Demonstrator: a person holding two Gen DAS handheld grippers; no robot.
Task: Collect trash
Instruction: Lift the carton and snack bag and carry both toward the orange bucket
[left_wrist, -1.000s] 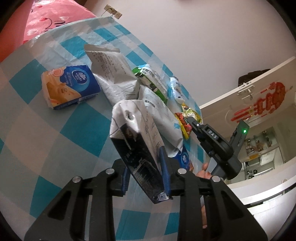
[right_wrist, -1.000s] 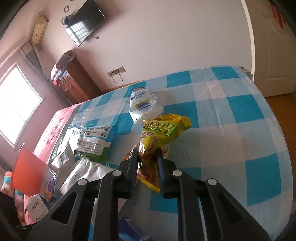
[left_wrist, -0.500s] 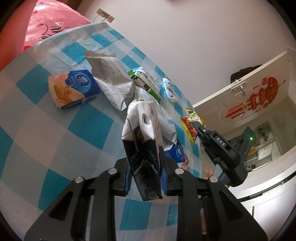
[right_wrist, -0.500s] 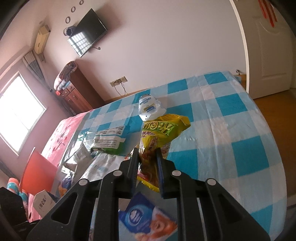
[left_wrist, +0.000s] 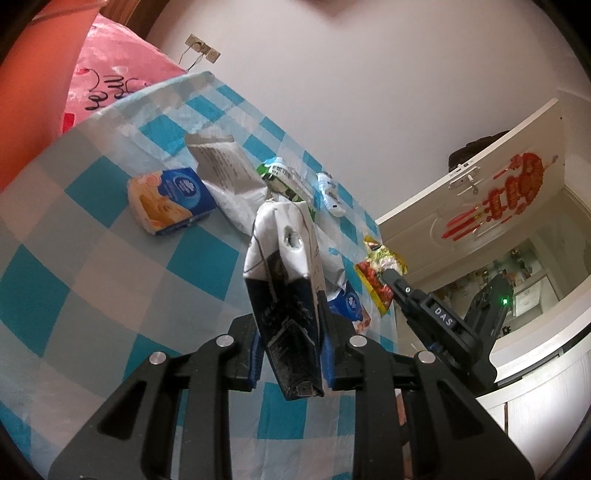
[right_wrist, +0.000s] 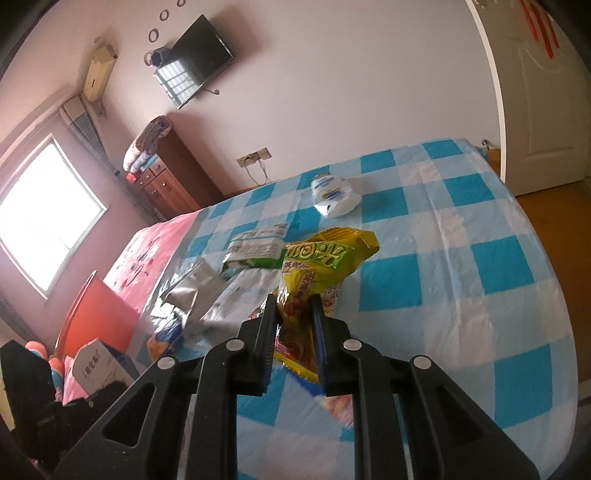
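My left gripper (left_wrist: 290, 328) is shut on a crumpled white and dark blue carton (left_wrist: 284, 277), held above the blue checked bed (left_wrist: 110, 266). My right gripper (right_wrist: 295, 325) is shut on a yellow and red snack bag (right_wrist: 317, 266), lifted above the bed (right_wrist: 480, 295); the bag (left_wrist: 376, 280) and gripper also show in the left wrist view. On the bed lie a tissue pack (left_wrist: 170, 199), a white foil bag (left_wrist: 225, 173), a green and white pack (right_wrist: 258, 247) and a flattened plastic bottle (right_wrist: 334, 194).
A pink quilt (left_wrist: 110, 81) and a red board (right_wrist: 96, 321) lie at the head of the bed. A white door (right_wrist: 535, 92) and wooden floor are past the bed's foot. A cardboard box (right_wrist: 99, 365) sits beside the bed.
Both grippers have risen and pulled back from the bed with their items still held. The bed and the remaining trash look smaller and farther away.
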